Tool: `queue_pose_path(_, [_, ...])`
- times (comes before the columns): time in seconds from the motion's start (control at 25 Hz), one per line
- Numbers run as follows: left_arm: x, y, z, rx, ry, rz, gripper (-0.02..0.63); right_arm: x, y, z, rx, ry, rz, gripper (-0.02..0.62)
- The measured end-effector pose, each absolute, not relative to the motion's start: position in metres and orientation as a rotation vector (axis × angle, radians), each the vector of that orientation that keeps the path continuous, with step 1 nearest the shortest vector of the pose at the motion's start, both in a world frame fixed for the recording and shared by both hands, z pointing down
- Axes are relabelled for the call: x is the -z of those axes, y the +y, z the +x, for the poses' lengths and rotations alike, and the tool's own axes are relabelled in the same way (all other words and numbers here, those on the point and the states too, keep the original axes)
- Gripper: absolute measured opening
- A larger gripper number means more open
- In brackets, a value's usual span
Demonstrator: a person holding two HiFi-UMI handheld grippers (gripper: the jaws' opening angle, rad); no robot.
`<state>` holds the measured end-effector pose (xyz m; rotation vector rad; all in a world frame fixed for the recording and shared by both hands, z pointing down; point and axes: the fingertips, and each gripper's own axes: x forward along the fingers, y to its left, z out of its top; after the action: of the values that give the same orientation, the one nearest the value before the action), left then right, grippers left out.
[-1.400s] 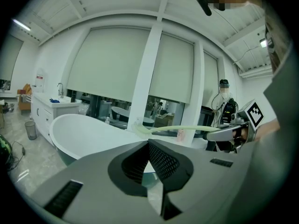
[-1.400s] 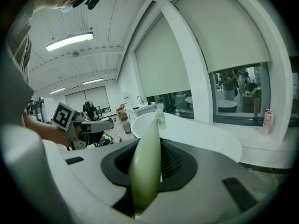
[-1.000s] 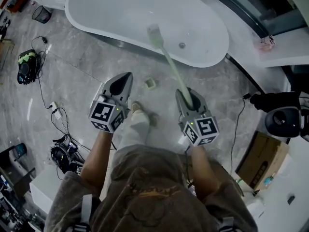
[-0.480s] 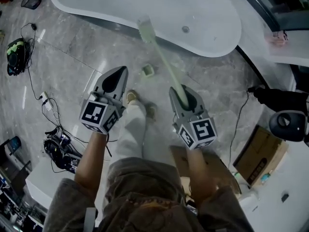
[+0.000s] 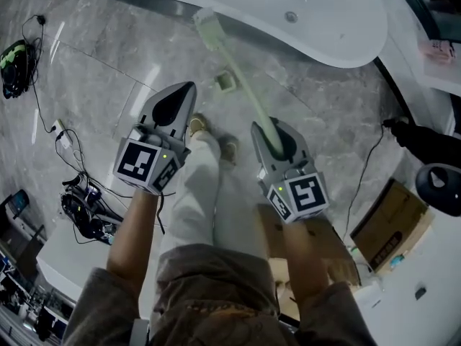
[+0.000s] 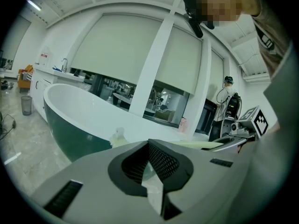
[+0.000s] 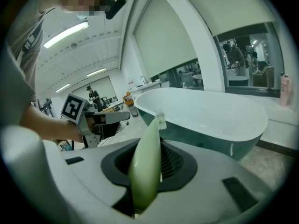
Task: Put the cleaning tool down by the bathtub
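A pale green long-handled cleaning brush [image 5: 238,78] slants up and left from my right gripper [image 5: 262,128], which is shut on its handle. The brush head [image 5: 205,26] hangs in the air by the outer wall of the white bathtub [image 5: 338,20], over the grey floor. In the right gripper view the handle [image 7: 145,164] sits between the pads and points at the tub [image 7: 210,118]. My left gripper [image 5: 189,87] is held level to the left, shut and holding nothing. In the left gripper view its jaws [image 6: 150,146] point at the tub [image 6: 79,111].
A small green and white object [image 5: 226,81] lies on the floor near the tub. The person's feet [image 5: 198,127] stand between the grippers. Cables and gear [image 5: 79,207] lie at the left. A cardboard box [image 5: 389,225] and black equipment [image 5: 439,186] stand at the right.
The brush head has drawn back from over the tub's inside to outside its wall. The tub has slid up in the head view. Both grippers keep the same hold.
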<state>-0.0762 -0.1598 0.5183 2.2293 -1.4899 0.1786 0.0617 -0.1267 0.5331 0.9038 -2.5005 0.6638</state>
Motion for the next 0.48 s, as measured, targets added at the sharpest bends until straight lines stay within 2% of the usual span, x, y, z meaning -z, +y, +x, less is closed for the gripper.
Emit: queue_pose_path(0.48, [-0.569,-0.165,-0.074,-0.178,-1.468,2.209,0.002,-0.607,-0.132,0.064,-0.695,-2.421,0.887,0.091])
